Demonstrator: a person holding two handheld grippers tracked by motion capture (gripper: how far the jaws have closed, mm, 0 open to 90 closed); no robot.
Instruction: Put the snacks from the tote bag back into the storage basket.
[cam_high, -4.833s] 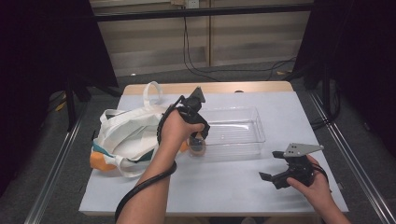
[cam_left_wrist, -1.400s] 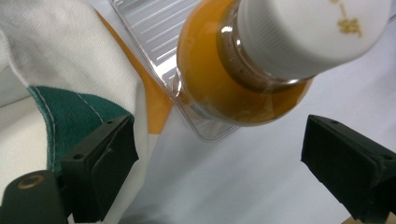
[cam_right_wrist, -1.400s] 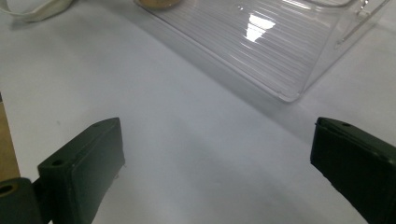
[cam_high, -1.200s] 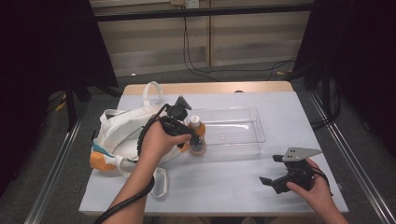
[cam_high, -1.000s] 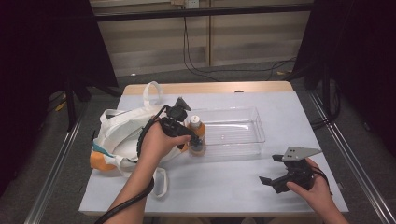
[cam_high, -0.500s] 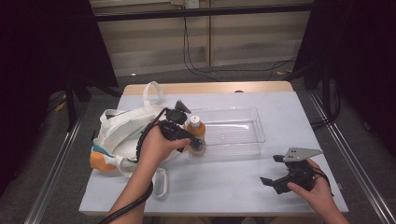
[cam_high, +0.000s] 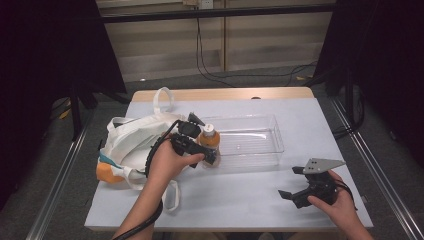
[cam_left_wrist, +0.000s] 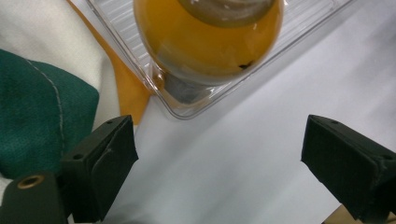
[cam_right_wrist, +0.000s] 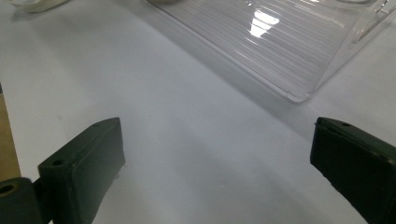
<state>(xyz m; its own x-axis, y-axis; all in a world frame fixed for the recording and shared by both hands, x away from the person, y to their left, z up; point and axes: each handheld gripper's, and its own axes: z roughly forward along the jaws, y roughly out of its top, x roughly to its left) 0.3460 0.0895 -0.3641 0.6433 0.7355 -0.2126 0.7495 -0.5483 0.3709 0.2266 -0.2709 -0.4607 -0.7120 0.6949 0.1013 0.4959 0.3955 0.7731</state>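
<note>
An orange bottle (cam_high: 209, 141) stands inside the clear tray (cam_high: 260, 150), at its left end.

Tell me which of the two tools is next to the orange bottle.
The left tool, over by the white bag: the orange bottle stands just ahead of its open jaws, in the clear tray. The right tool sits open near the table's front edge.

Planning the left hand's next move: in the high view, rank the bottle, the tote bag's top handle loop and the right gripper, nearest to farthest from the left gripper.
1. Bottle: right beside the left gripper, in the tray's left end.
2. Handle loop: behind it, toward the table's far edge.
3. Right gripper: far off at the near right.
</note>
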